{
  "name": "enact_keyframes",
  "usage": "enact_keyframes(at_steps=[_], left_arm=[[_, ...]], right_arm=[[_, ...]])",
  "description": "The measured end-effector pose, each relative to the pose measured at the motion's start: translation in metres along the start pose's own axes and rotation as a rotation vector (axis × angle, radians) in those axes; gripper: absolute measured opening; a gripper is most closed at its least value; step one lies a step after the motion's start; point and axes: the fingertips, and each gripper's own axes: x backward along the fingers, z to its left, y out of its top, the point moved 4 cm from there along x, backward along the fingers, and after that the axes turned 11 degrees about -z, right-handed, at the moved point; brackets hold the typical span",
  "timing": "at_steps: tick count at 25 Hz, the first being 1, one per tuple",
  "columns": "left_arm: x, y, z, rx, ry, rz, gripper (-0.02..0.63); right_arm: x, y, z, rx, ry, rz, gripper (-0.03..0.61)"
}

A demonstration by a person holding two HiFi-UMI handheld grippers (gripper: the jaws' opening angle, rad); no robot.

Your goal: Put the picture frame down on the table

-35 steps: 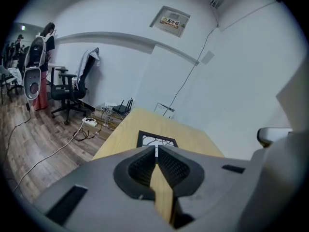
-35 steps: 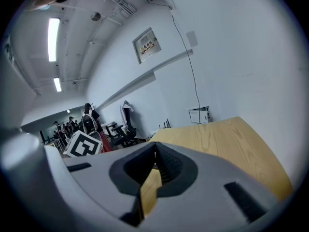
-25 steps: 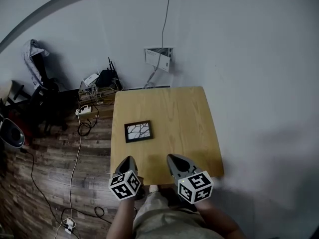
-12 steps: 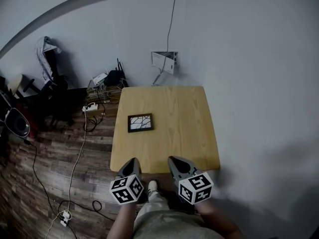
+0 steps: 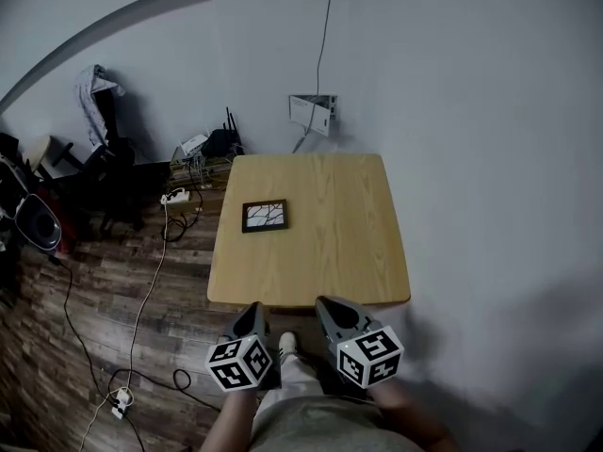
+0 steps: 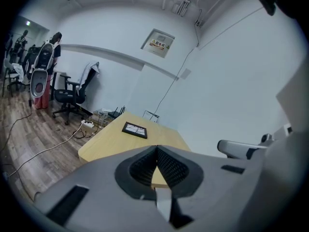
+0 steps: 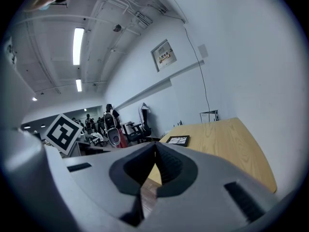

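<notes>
A small black picture frame (image 5: 265,216) with a white cracked-line print lies flat on the light wooden table (image 5: 330,252), toward its left side. The frame (image 6: 134,129) also shows far ahead in the left gripper view, and the frame (image 7: 177,140) in the right gripper view. My left gripper (image 5: 252,317) hangs below the table's near edge, shut and holding nothing. My right gripper (image 5: 334,312) sits beside it, also shut and empty. Both are well short of the frame.
A pale wall (image 5: 471,111) runs along the table's right and far sides, with a cable and small wall box (image 5: 312,111). Left of the table are wood flooring, a power strip with cables (image 5: 175,198), routers and office chairs (image 5: 104,172). My shoe (image 5: 287,348) shows between the grippers.
The view has drawn back from the table. The table's near edge has moved up, so both grippers now hang off it, over the floor. The frame stays flat on the table.
</notes>
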Motion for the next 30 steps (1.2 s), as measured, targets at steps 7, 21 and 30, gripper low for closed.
enact_keyframes(at_steps=[7, 21, 30], left_arm=[[0.019, -0.004, -0.006, 0.012, -0.009, -0.019, 0.003], [0.023, 0.001, -0.012, 0.008, -0.027, -0.030, 0.003], [0.020, 0.004, -0.014, 0.010, -0.032, -0.030, 0.003]], right_arm=[[0.013, -0.002, 0.009, 0.020, 0.020, 0.000, 0.000], [0.020, 0.007, 0.012, 0.053, 0.005, -0.034, 0.000], [0.018, 0.009, 0.011, 0.048, -0.003, -0.045, 0.000]])
